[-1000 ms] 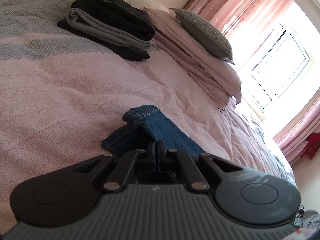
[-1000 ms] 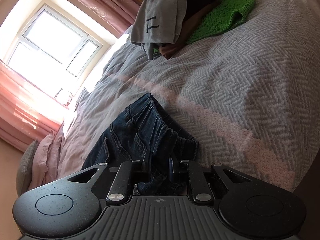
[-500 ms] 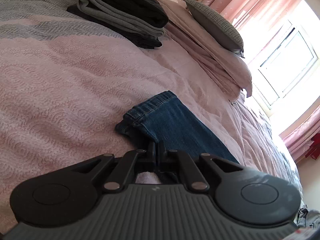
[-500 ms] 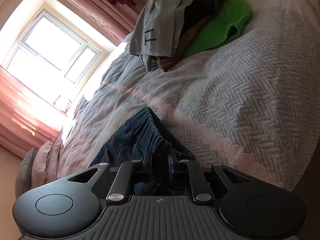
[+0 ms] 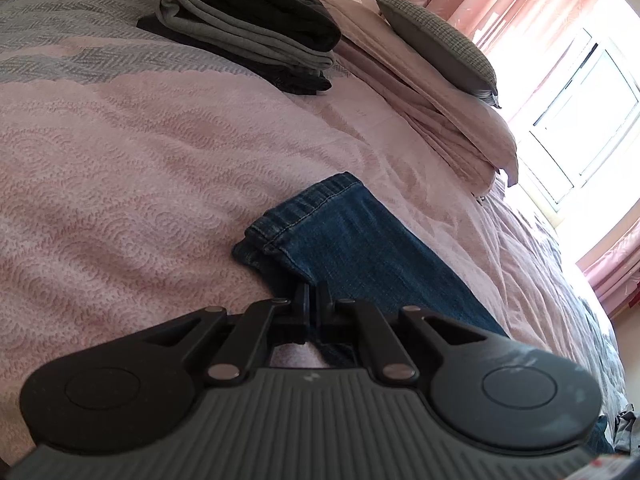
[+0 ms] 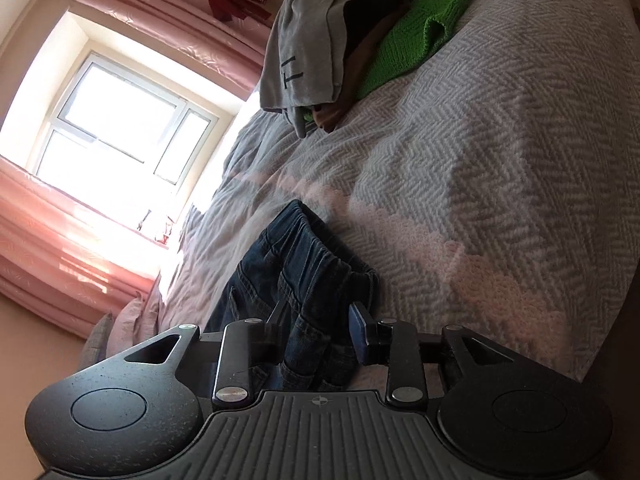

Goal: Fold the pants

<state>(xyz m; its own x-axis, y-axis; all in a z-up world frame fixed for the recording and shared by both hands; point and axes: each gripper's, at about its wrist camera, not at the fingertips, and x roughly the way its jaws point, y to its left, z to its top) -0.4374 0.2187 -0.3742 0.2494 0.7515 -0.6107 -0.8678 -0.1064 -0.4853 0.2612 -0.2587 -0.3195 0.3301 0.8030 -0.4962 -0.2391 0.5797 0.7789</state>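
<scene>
Currently left gripper fingers pinched on jeans hem; right gripper fingers just opening, waistband loose between. Risk: waistband bunches at 12 o'clock, crooked fold.

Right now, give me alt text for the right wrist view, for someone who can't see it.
The right gripper has just been opening, its jaws now apart around the bunched waistband of dark blue jeans lying on a grey and pink bedspread. Behind, a pile of clothes with a green knit sits near a bright window with pink curtains.
</scene>
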